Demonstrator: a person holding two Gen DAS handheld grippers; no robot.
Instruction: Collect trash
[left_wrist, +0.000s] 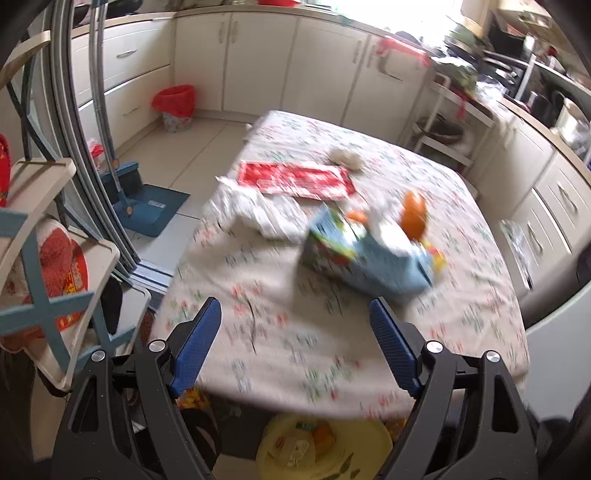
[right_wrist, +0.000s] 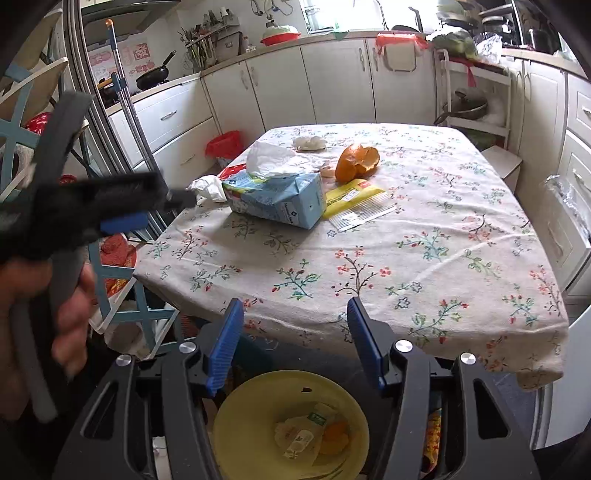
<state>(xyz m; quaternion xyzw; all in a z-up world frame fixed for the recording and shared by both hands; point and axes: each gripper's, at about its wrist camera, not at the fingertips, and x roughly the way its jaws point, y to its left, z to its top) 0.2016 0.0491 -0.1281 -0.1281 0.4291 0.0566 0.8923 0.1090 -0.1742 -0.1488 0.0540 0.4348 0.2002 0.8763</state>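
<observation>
A floral-cloth table (right_wrist: 424, 258) carries the trash. On it lie an orange peel (right_wrist: 356, 162), a yellow wrapper (right_wrist: 354, 203), crumpled tissues (right_wrist: 310, 142) and a blue tissue box (right_wrist: 277, 199). The left wrist view, which is blurred, adds a red wrapper (left_wrist: 295, 179) beside the tissue box (left_wrist: 365, 254) and the orange peel (left_wrist: 413, 214). My left gripper (left_wrist: 293, 306) is open over the table's near edge with nothing between its pads. It also shows blurred at the left as the left gripper (right_wrist: 159, 212). My right gripper (right_wrist: 295, 306) is open too, above a yellow bin (right_wrist: 240, 413) that holds scraps.
A red-lined waste basket (left_wrist: 175, 107) stands on the floor by the cabinets. A blue dustpan (left_wrist: 151, 210) lies left of the table. A shelf rack (left_wrist: 44, 229) crowds the left side. A white trolley with a pan (right_wrist: 472, 107) stands behind the table.
</observation>
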